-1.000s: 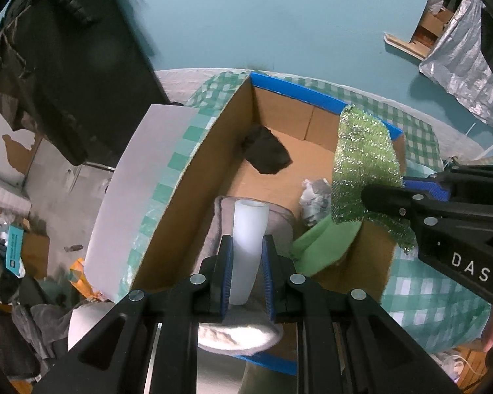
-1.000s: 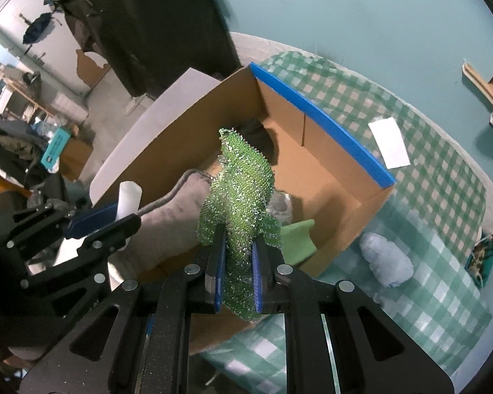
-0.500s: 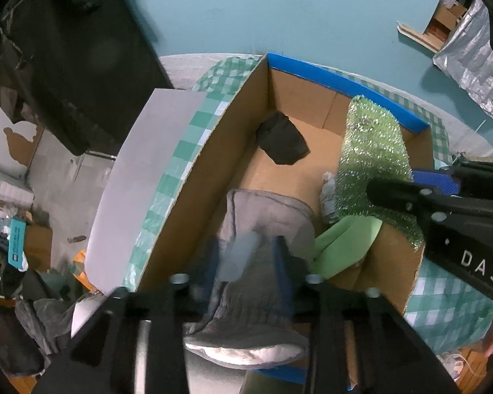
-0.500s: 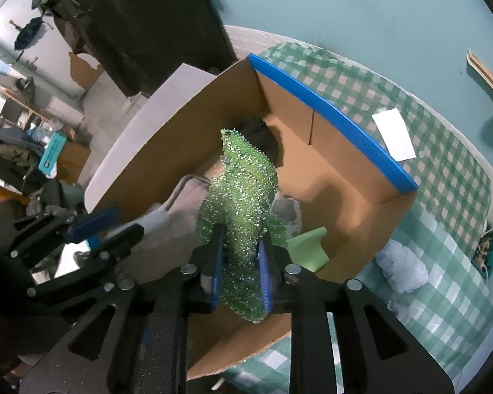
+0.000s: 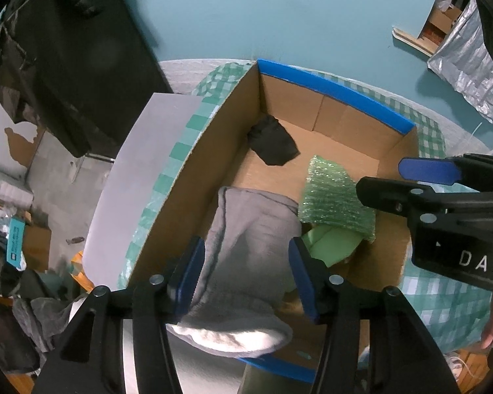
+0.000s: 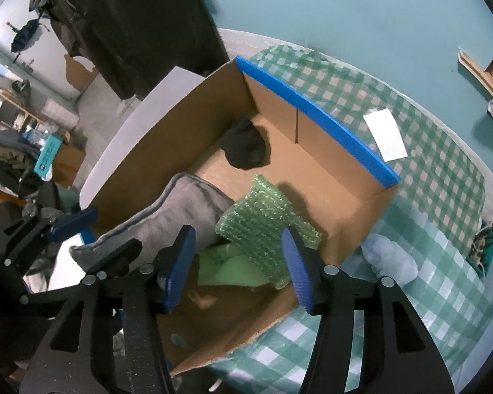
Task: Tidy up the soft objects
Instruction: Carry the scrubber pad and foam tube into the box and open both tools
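Above the cardboard box [image 6: 312,170], the right gripper [image 6: 238,257] and left gripper [image 5: 245,272] both stand wide and empty. One second ago the right held the green bubble wrap [image 6: 263,226] and the left a white roll; both are released. The wrap now rests inside on the green foam sheet [image 6: 226,269], beside the grey cushion [image 5: 249,239]. Judged light, crushable, slippery: pinch a folded edge.

One cardboard box [image 6: 312,177], under both grippers. Inside it: one grey pillow [image 5: 249,239], one black cloth [image 6: 245,144], one green bubble-wrap piece [image 6: 263,226], one green foam sheet [image 6: 226,269], approx. one small brownish scrap [image 6: 202,298], too blurry to name. Outside the box, to the right gripper's right: one pale blue wad [image 6: 389,259], one white paper slip [image 6: 384,134].
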